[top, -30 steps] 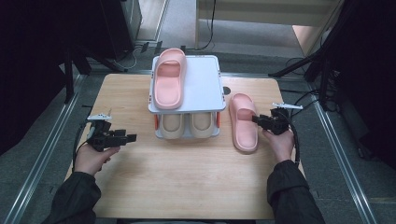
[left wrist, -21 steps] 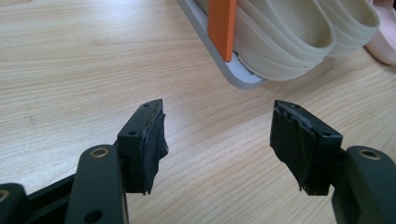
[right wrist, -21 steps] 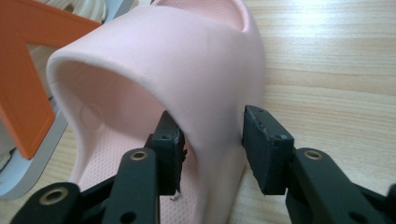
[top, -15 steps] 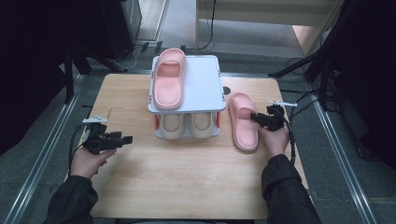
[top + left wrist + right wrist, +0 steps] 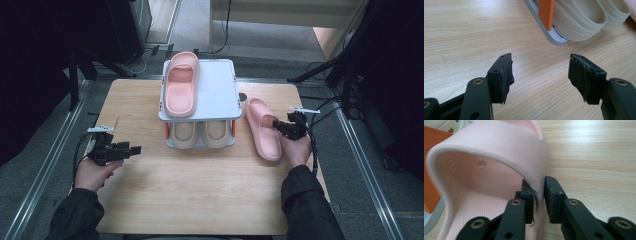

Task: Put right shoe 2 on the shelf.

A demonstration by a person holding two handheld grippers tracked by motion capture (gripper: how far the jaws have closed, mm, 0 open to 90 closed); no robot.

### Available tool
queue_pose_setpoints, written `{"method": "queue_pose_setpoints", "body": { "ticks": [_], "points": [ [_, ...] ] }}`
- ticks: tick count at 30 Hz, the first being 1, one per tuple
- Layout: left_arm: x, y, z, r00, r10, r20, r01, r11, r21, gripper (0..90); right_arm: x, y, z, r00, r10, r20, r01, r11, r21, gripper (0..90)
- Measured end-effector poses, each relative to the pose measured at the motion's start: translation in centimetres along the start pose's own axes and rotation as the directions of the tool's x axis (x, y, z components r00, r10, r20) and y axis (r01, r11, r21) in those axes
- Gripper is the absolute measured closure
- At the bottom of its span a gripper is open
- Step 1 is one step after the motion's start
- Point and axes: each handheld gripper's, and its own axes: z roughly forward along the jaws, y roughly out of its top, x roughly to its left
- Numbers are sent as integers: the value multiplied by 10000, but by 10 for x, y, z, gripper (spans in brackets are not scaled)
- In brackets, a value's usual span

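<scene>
A pink slipper (image 5: 262,131) lies on the wooden table right of a small two-tier rack (image 5: 217,92). My right gripper (image 5: 279,126) comes at it from the right; its jaws have just been closing and now pinch the slipper's arched strap (image 5: 499,147) between the pads, as the right gripper (image 5: 539,187) view shows close up. A second pink slipper (image 5: 181,84) rests on the rack's white top shelf. My left gripper (image 5: 133,149) hovers over the table's left part, open with nothing between its fingers (image 5: 502,75).
Two beige slippers (image 5: 200,133) sit on the rack's lower shelf, also close ahead in the left gripper view as beige slippers (image 5: 584,17) beside an orange post (image 5: 546,10). Metal rails run along both table sides. Dark stands and cables lie behind.
The right gripper's jaws have closed onto the strap of the pink slipper on the table. The left gripper has stayed where it was, still open.
</scene>
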Motion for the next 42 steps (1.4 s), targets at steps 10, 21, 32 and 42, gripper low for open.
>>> {"method": "queue_pose_setpoints", "body": {
  "ticks": [10, 21, 32, 42],
  "points": [
    [2, 0, 0, 10000, -42, 71, 42, 10000, -30, 362, 5, 4, -4, 9998, 65, -190, -62, 9998, 163, 842],
    [4, 0, -1, 9999, -91, 127, 92, 9999, -69, 363, 22, 19, -15, 9998, 126, -128, -125, 9999, 114, 841],
    [4, -1, -1, 9999, -26, 134, 27, 10000, -67, 363, 32, 40, -19, 9996, 278, -50, -273, 9971, 704, 837],
    [3, 0, -2, 9997, 92, 230, -88, 9998, -168, 364, 38, 78, -39, 9986, 405, -338, -393, 9986, 356, 837]
  ]
}}
